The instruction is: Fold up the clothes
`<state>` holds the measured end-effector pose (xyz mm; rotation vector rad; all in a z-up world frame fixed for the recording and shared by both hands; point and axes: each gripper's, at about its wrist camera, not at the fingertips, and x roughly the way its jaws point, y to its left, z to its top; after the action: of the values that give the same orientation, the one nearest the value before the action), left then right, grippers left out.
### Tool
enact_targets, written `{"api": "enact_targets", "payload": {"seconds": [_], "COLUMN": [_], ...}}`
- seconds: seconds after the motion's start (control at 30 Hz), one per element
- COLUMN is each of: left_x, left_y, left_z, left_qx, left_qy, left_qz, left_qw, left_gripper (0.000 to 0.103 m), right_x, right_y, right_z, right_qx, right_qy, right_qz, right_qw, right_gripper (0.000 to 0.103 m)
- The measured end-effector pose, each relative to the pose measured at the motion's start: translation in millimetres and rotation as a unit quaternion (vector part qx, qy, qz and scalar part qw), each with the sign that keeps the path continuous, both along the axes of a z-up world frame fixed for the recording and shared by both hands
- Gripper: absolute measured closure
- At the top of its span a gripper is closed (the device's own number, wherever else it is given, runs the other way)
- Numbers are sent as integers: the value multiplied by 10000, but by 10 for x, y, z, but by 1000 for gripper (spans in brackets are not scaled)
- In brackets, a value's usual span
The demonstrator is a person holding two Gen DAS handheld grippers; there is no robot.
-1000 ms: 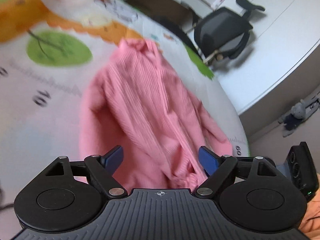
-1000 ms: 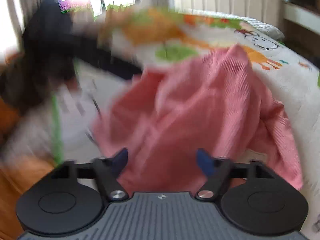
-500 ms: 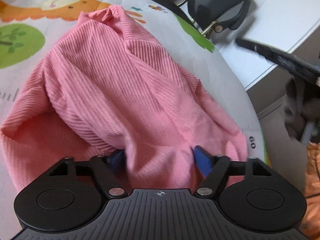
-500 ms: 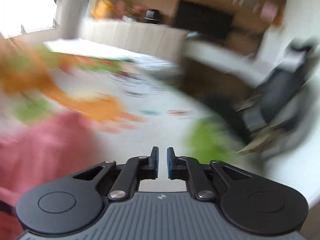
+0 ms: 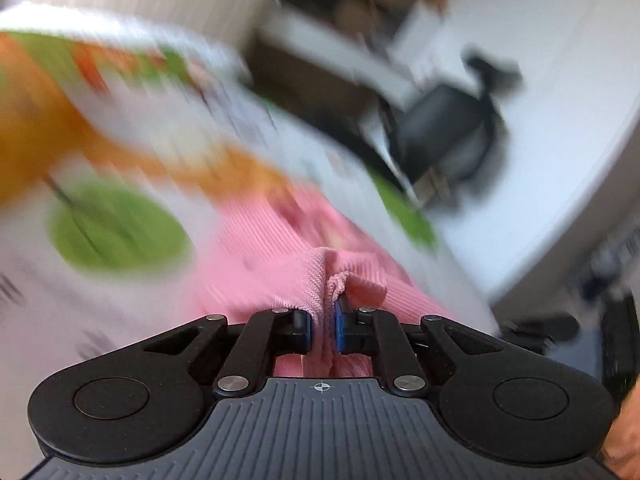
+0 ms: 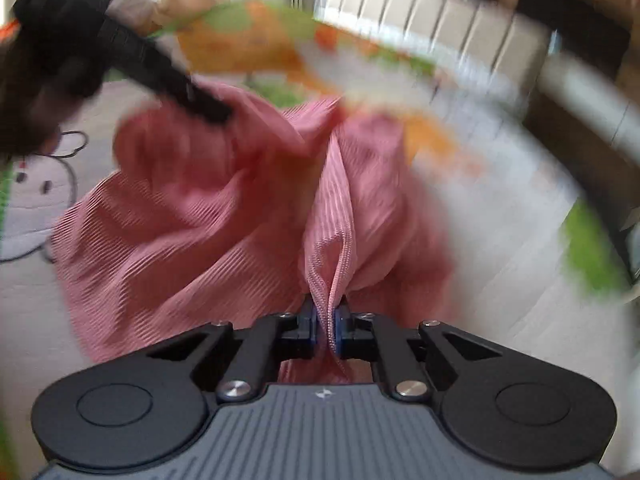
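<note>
Both grippers pinch the pink ribbed sweater (image 6: 192, 216) over a cartoon-print play mat (image 6: 500, 240): the left gripper (image 5: 322, 326) has its fingers closed on a bunched edge, the right gripper (image 6: 328, 330) clamps a zippered edge, apparently to lift and spread the rumpled garment. A black office chair (image 5: 452, 140) stands off the mat, clear of the work.

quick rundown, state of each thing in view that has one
left gripper: shut on a bunched fold of the pink sweater
right gripper: shut on a ribbed edge of the pink sweater
pink sweater: crumpled, unfolded, pinched by both grippers
play mat: spread flat under the sweater
</note>
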<state>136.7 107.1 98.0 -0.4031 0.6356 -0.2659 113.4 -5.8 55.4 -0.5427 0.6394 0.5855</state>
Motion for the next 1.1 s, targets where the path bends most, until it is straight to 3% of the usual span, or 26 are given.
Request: {"api": "enact_targets", "payload": {"seconds": [0.07,0.2,0.3,0.5,0.57,0.6,0.67,0.7,0.77,0.9,0.97,1.03,1.1], "left_x": [-10,87,159,305,353,279,129,55,-95,-393,-356,-318,-280], "left_y": [339,717,1000,1567,1756,1736,1694,1673,1631,1547,1380,1212,1044], "left_z": [173,-84,-277,-663,-791,-735,-620,-563,-449,-220,-246,-273,-299], "left_qx": [5,-172,-305,-567,-654,-611,-525,-481,-395,-221,-362,-504,-644], "left_qy": [-268,140,445,1053,1254,1158,966,869,676,289,354,418,482], "left_qz": [534,968,1291,1927,2136,2135,2133,2132,2128,2118,1777,1432,1086], "left_qw": [9982,9951,9902,9739,9666,9681,9708,9719,9740,9766,9828,9875,9908], "left_gripper": [91,90,90,90,82,75,44,41,30,24,15,11,11], "right_x": [156,809,1366,1974,2115,2114,2064,1993,1830,1344,1141,1030,1014], "right_y": [-55,-301,-519,-768,-907,-984,-1136,-1196,-1325,-1640,-1674,-1578,-1389], "right_z": [106,-30,-304,-931,-968,-948,-851,-751,-531,-127,13,14,-111], "right_qx": [-442,-1492,-1892,-2523,-2491,-2262,-1718,-1492,-1001,339,1187,2128,2757], "right_qy": [-735,-1875,-1961,-1617,-1428,-1316,-1064,-983,-884,-832,-585,6,635], "right_qz": [-206,-1030,-1618,-2170,-2472,-2572,-2694,-2708,-2766,-3200,-3173,-2794,-2435], "right_qw": [9961,9654,9485,9290,9254,9303,9416,9459,9517,9432,9390,9363,9277], "right_gripper": [95,96,96,96,96,95,91,85,56,51,50,49,49]}}
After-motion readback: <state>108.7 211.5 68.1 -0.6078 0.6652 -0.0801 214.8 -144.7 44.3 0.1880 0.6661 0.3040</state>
